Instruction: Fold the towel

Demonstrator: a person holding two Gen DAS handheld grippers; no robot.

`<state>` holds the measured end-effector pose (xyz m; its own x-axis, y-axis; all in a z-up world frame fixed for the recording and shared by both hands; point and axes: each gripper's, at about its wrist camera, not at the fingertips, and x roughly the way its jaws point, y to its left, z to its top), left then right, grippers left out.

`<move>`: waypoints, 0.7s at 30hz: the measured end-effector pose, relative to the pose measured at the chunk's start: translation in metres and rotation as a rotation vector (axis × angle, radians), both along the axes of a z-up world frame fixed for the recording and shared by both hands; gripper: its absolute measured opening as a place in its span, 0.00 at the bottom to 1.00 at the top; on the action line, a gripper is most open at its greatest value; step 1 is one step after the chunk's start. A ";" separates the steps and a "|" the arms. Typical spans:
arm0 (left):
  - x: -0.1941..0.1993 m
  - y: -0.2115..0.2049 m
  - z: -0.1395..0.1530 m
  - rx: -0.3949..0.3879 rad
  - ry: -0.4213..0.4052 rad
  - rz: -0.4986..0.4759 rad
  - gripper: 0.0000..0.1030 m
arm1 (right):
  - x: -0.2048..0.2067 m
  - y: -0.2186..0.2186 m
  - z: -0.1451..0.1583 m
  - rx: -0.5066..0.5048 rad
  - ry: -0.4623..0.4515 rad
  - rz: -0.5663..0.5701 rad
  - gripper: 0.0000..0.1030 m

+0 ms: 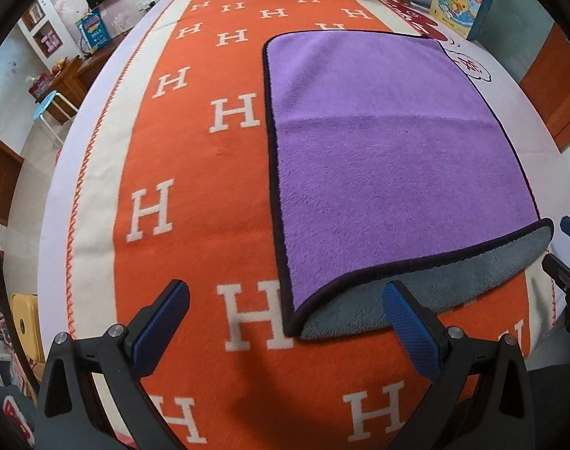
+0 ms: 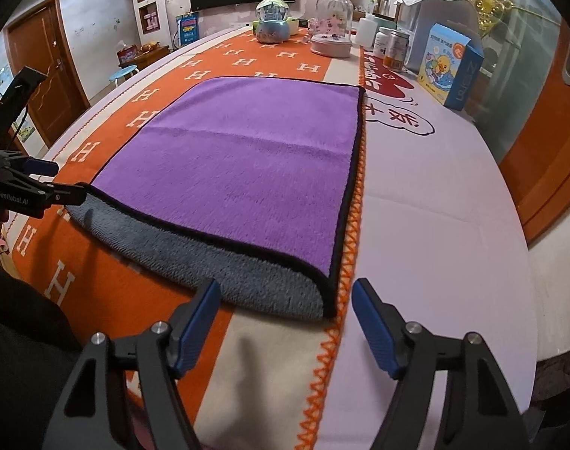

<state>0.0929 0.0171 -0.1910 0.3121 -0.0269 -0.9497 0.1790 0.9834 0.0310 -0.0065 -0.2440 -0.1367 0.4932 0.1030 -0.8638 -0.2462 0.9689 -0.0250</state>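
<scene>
A purple towel (image 1: 390,157) with a black hem and grey underside lies on the orange H-patterned blanket (image 1: 195,150). It is folded once, the purple top layer set back so a grey strip (image 1: 397,300) shows along the near edge. My left gripper (image 1: 285,300) is open just short of the towel's near left corner, its right finger over the grey strip. My right gripper (image 2: 285,300) is open at the near right corner of the towel (image 2: 247,165), touching nothing. The left gripper also shows in the right wrist view (image 2: 41,183).
At the far end of the table stand a snow globe (image 2: 273,22), a glass dome on a pink tin (image 2: 332,26), jars (image 2: 395,48) and a blue duck box (image 2: 450,67). A white cloth with red print (image 2: 416,172) covers the right side. A stool (image 1: 47,105) stands left.
</scene>
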 end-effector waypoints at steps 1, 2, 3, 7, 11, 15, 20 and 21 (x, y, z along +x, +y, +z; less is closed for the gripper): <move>0.002 -0.001 -0.002 -0.003 0.008 -0.006 0.99 | 0.003 0.000 -0.001 0.000 0.004 0.003 0.69; 0.004 -0.003 -0.004 -0.003 0.017 -0.010 0.99 | 0.004 0.000 -0.002 0.000 0.007 0.007 0.68; 0.005 -0.004 -0.006 -0.001 0.025 -0.012 0.99 | 0.006 0.000 -0.002 0.002 0.010 0.012 0.68; 0.007 -0.008 -0.012 -0.003 0.058 -0.017 0.99 | 0.014 0.002 -0.009 0.001 0.038 0.035 0.59; 0.006 -0.009 -0.015 -0.007 0.078 -0.017 0.99 | 0.018 0.001 -0.015 0.002 0.073 0.051 0.51; 0.007 -0.007 -0.016 -0.016 0.081 -0.013 0.97 | 0.018 -0.001 -0.015 0.000 0.078 0.050 0.40; 0.001 -0.011 -0.012 -0.010 0.071 -0.013 0.90 | 0.016 -0.003 -0.013 -0.002 0.078 0.051 0.28; 0.000 -0.012 -0.011 -0.006 0.066 -0.012 0.89 | 0.015 -0.003 -0.013 -0.001 0.080 0.050 0.27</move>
<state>0.0929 0.0053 -0.2021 0.2481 -0.0363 -0.9681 0.1921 0.9813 0.0125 0.0086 -0.2468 -0.1500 0.4171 0.1249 -0.9002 -0.2960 0.9552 -0.0046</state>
